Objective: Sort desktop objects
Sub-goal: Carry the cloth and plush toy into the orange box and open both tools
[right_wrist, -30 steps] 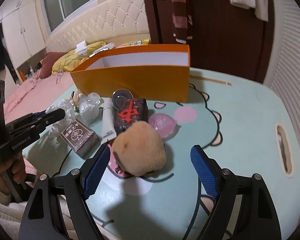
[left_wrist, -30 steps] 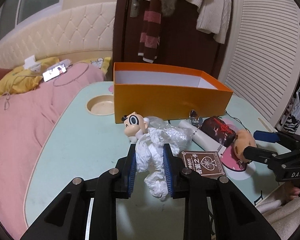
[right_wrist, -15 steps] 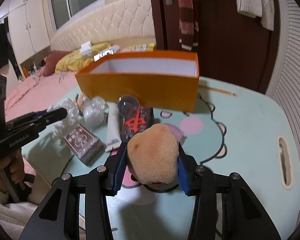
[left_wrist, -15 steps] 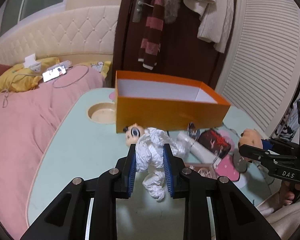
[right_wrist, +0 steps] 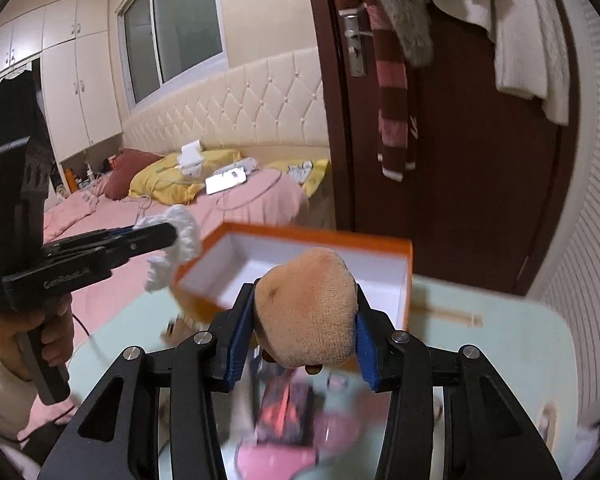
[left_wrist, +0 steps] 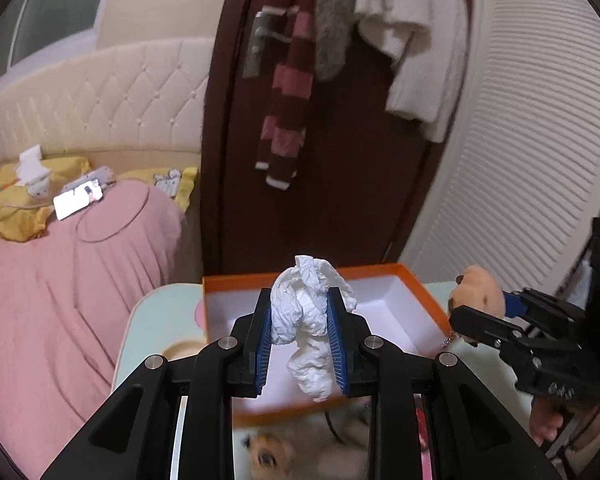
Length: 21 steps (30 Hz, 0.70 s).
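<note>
Left gripper [left_wrist: 300, 336] clamped on crumpled tissue [left_wrist: 306, 316], right gripper [right_wrist: 300, 340] on plush toy [right_wrist: 308, 308], both above orange box [left_wrist: 424, 300]

Both wrist views look down, sharing the orange box [left_wrist: 416, 280].
</note>
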Available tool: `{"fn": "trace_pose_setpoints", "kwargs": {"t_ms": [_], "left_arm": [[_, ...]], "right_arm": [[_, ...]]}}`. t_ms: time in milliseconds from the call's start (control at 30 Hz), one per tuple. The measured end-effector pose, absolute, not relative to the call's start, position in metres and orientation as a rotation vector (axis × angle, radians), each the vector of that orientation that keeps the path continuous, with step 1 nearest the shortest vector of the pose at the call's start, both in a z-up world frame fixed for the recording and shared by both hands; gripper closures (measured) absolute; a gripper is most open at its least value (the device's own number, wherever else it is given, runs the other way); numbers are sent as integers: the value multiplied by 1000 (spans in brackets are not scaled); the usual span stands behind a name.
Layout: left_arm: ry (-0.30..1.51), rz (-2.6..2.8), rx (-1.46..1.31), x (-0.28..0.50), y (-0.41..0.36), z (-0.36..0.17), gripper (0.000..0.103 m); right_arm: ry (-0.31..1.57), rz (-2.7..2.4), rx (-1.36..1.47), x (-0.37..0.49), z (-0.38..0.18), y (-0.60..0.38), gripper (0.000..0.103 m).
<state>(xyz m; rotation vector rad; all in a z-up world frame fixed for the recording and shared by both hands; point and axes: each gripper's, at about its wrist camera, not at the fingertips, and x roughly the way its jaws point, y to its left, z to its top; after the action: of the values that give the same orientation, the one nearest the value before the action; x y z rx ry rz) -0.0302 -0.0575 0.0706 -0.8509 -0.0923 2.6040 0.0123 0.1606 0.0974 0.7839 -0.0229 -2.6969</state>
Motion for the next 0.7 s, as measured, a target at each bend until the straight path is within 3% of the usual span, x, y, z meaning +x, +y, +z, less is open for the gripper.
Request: {"fn": "trace_pose_setpoints", "kwargs": {"t_ms": [300, 433, 700], "left_arm": [[-89, 2564, -1014, -98, -34, 52, 79], [-42, 2584, -1003, -94, -32, 52, 79], [-1, 2599, -993, -91, -29, 46, 79]], "right_arm": [[-144, -2662, 1025, -68, 66, 157, 57], [-170, -2649, 1158, -83, 41, 161, 57], [-150, -2675, 1133, -79, 37, 167, 57]]}}
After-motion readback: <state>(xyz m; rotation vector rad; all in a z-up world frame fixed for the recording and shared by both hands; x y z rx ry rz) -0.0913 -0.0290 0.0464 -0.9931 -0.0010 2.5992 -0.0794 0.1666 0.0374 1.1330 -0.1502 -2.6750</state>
